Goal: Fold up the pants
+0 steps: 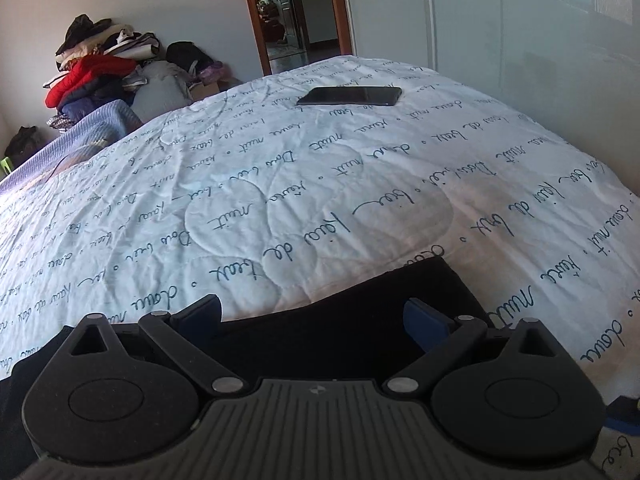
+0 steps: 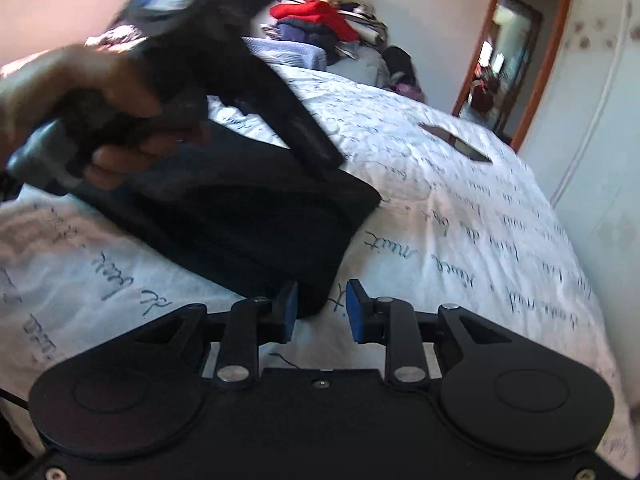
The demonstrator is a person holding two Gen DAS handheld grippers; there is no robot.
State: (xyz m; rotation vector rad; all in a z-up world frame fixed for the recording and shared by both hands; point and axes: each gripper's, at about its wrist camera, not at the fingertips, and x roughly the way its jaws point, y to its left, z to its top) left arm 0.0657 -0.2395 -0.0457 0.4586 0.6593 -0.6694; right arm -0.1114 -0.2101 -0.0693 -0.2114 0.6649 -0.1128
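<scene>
The dark pants (image 2: 248, 216) lie on the bed (image 1: 360, 184), on top of a white quilt (image 2: 460, 220). They already look folded into a small, thick bundle with a neat corner pointing toward the far side of the bed. So most of the folding seems done. What may be left is one more fold, or just a pat to make the bundle flat.

The left gripper (image 1: 314, 322) is right over the near edge of the pants. Its fingers are wide open and hold nothing. The right gripper (image 2: 320, 314) is just beside the near corner of the bundle. Its fingers are partly open, and they hold nothing too. In the right wrist view the person's left hand (image 2: 100, 120) is blurry, so it is hard to say if the left gripper touches the cloth.

The quilt has curly dark writing all over it. Some words look like "nuit" and "de", but the rest is too loopy to read for sure. A black phone (image 1: 350, 96) lies farther up the bed with a dark screen, and no brand shows on it. A pile of clothes (image 1: 96, 68) sits by the wall.
</scene>
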